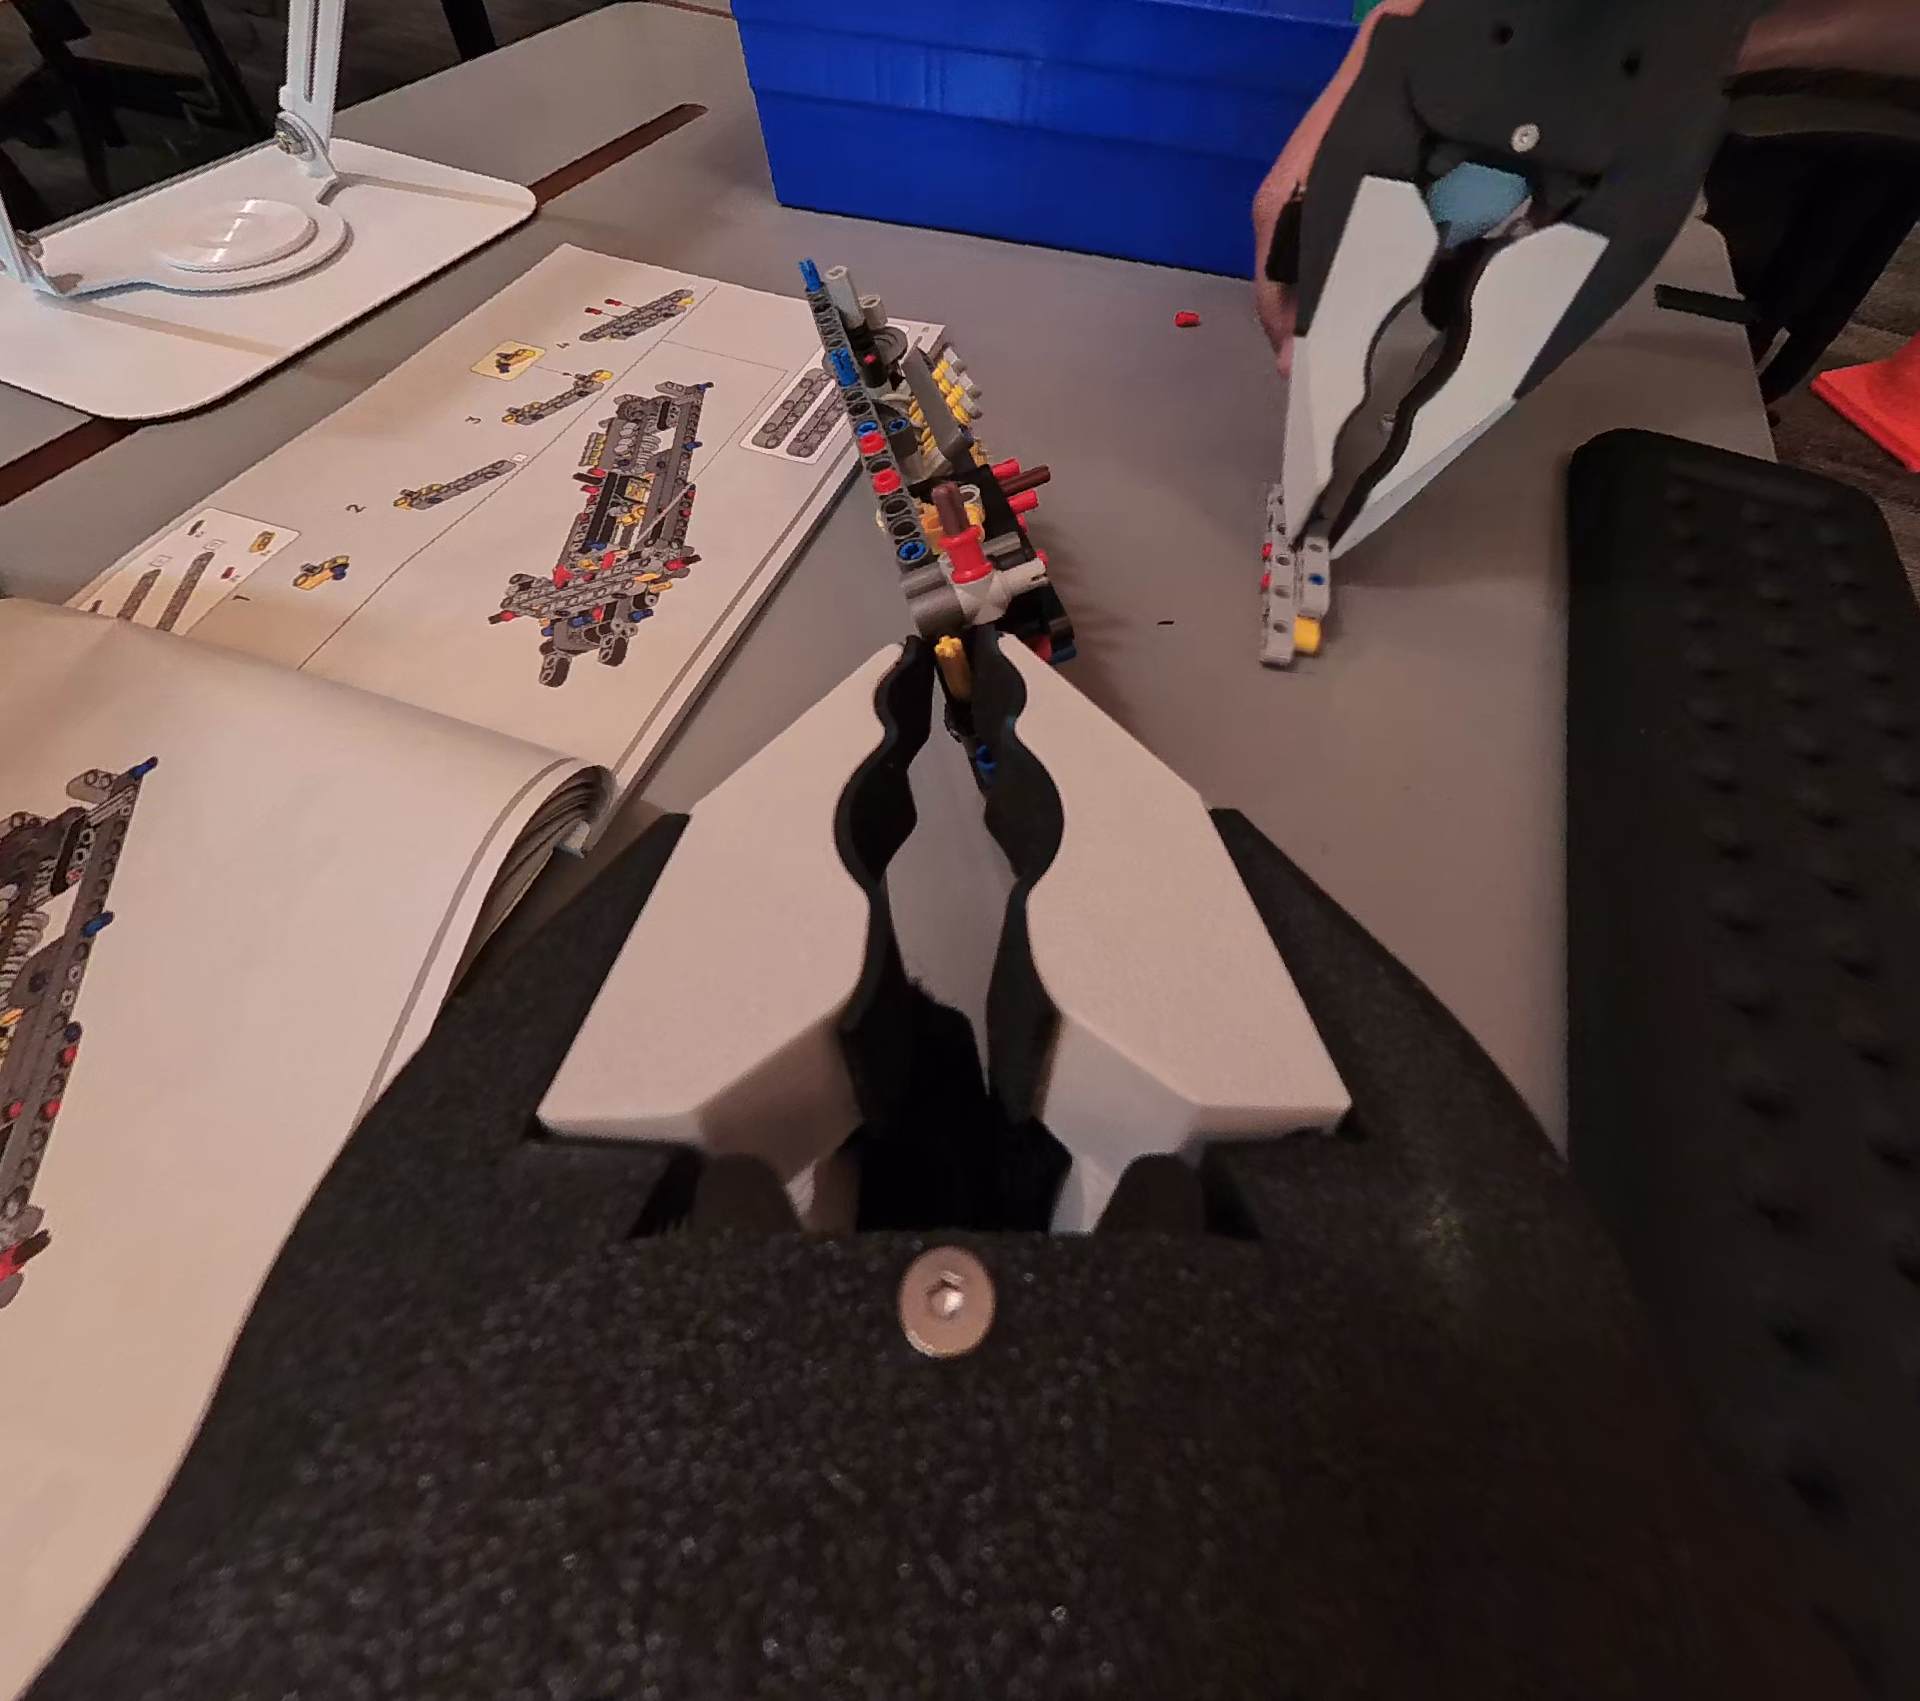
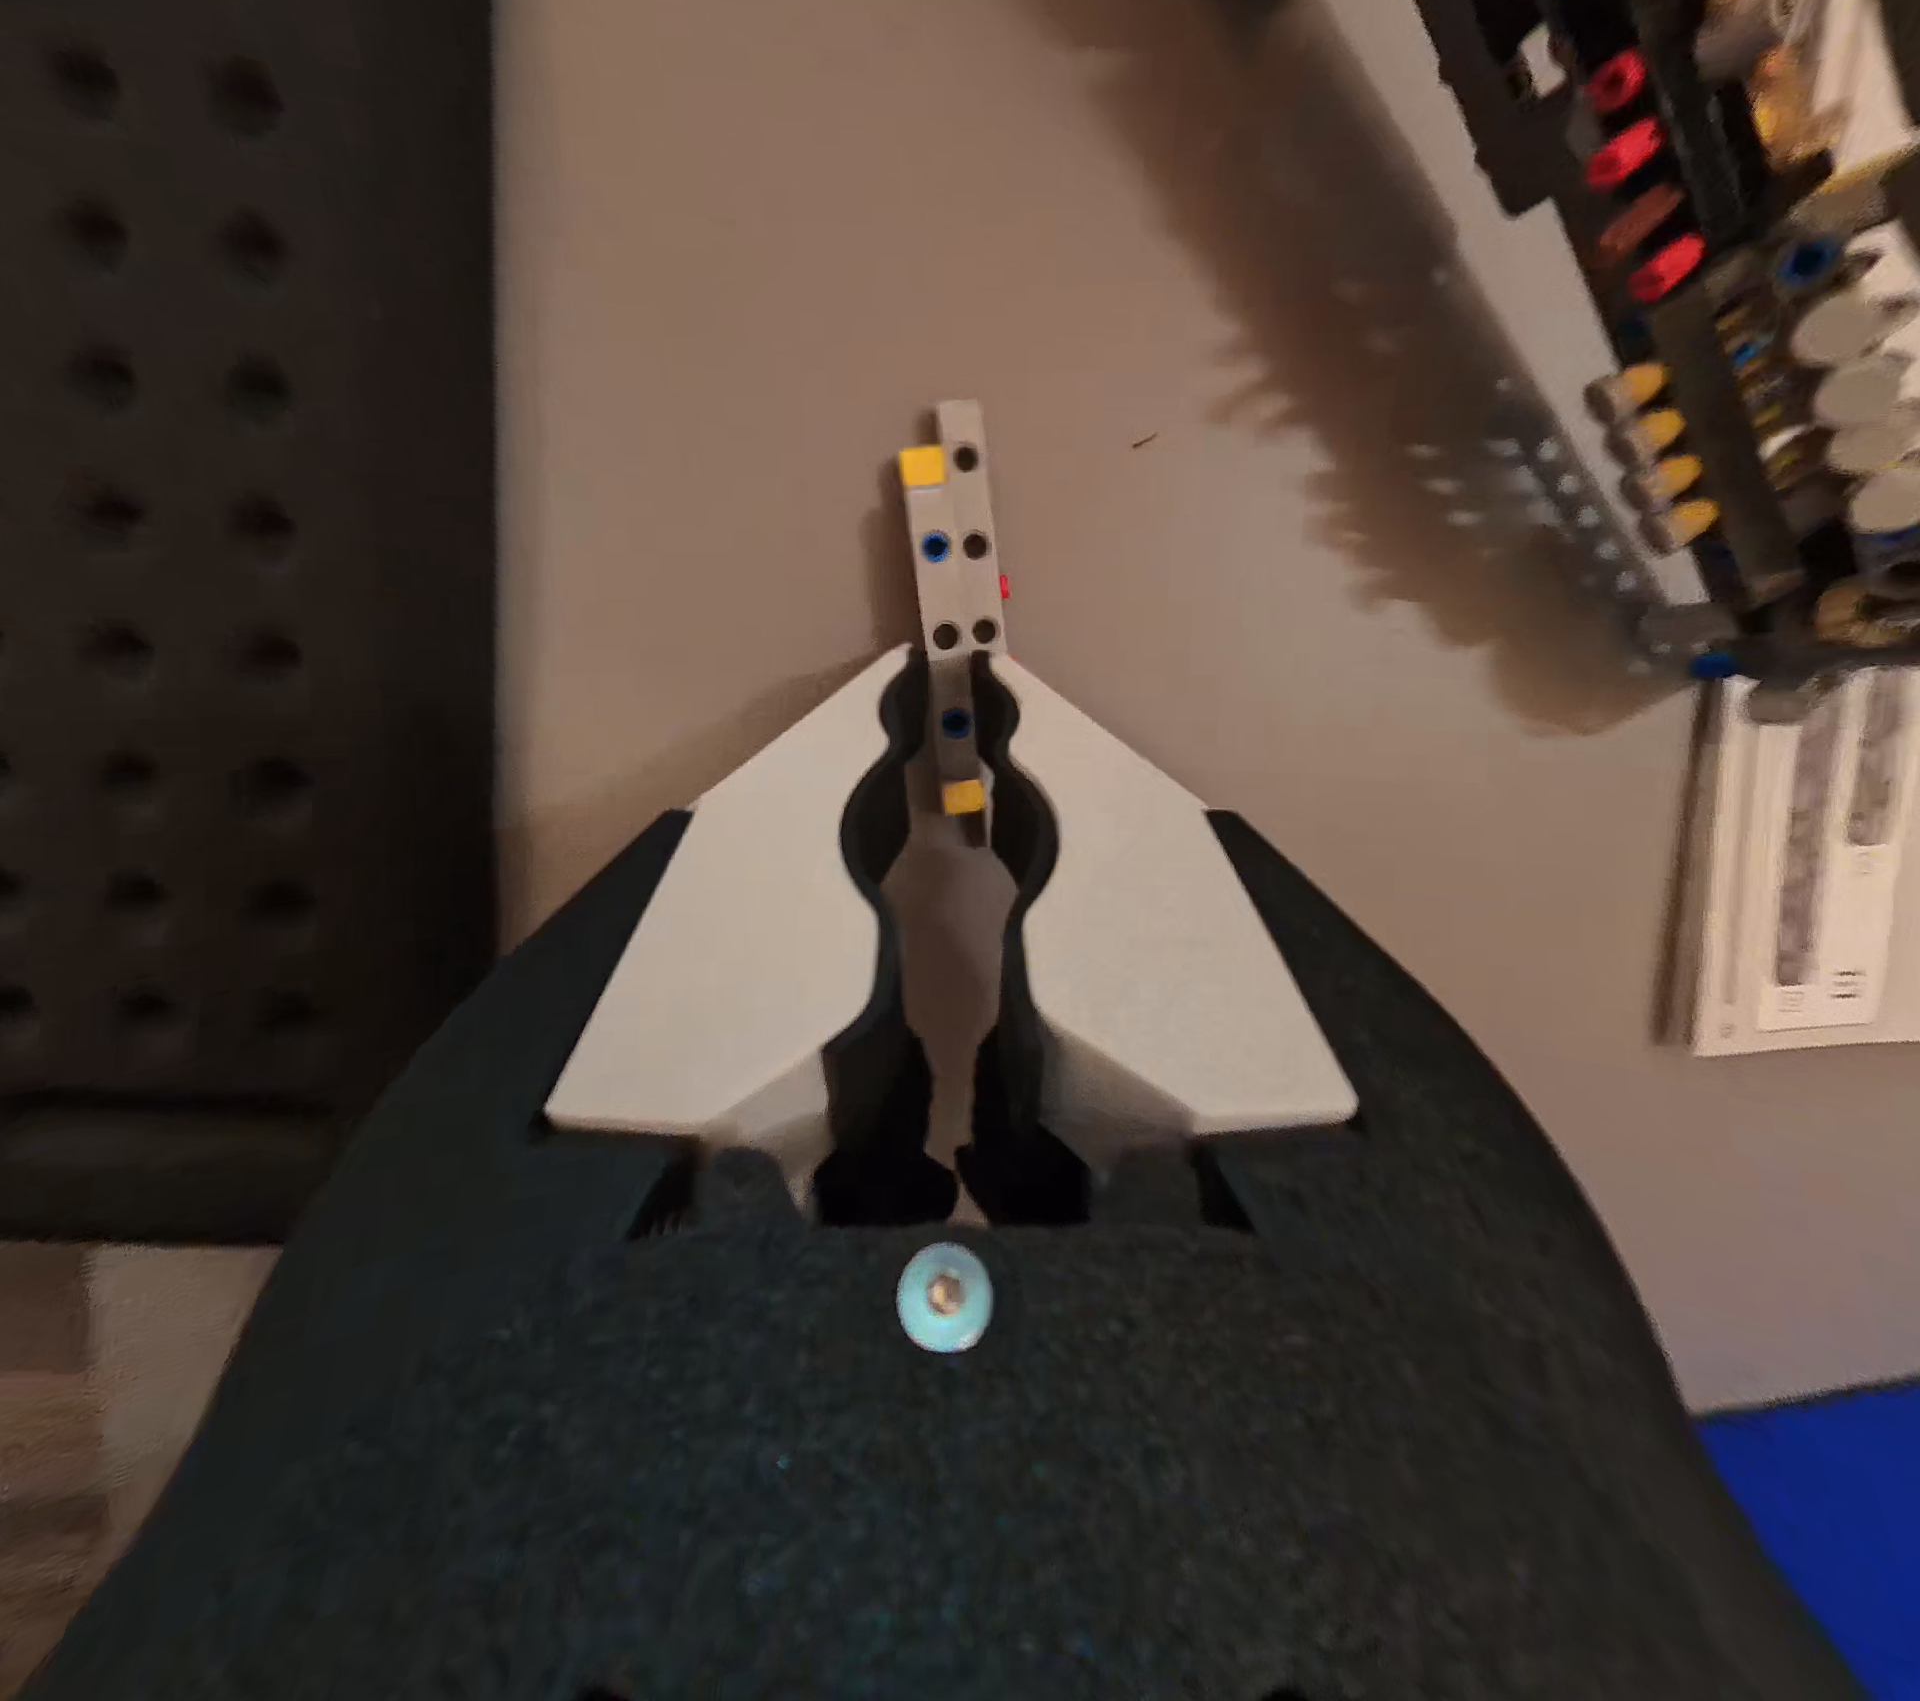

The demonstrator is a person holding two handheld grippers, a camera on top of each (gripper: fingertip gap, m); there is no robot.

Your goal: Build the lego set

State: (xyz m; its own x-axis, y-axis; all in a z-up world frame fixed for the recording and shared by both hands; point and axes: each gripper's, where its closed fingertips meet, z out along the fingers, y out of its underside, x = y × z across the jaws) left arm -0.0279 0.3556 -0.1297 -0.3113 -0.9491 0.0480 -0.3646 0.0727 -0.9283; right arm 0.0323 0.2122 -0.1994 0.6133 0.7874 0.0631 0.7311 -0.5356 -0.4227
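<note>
A long lego chassis [image 1: 914, 446] of grey and black beams with red, blue and yellow pins stands tilted over the grey table. My left gripper [image 1: 956, 664] is shut on its near end. The chassis also shows at the upper right of the right wrist view [image 2: 1683, 197]. My right gripper [image 2: 961, 664] is shut on a small grey beam assembly [image 2: 956, 550] with yellow and blue pins, its far end on the table. In the left wrist view this assembly [image 1: 1294, 591] sits at the right gripper's [image 1: 1311, 524] tips, to the right of the chassis.
An open instruction booklet [image 1: 436, 508] lies left of the chassis. A blue bin [image 1: 1039, 72] stands at the back. A white stand [image 1: 239, 238] is at the far left. A black perforated mat [image 1: 1745, 820] lies at the right. A loose red pin [image 1: 1187, 318] lies near the bin. Across from one pair of fingers to the other is roughly 20 cm.
</note>
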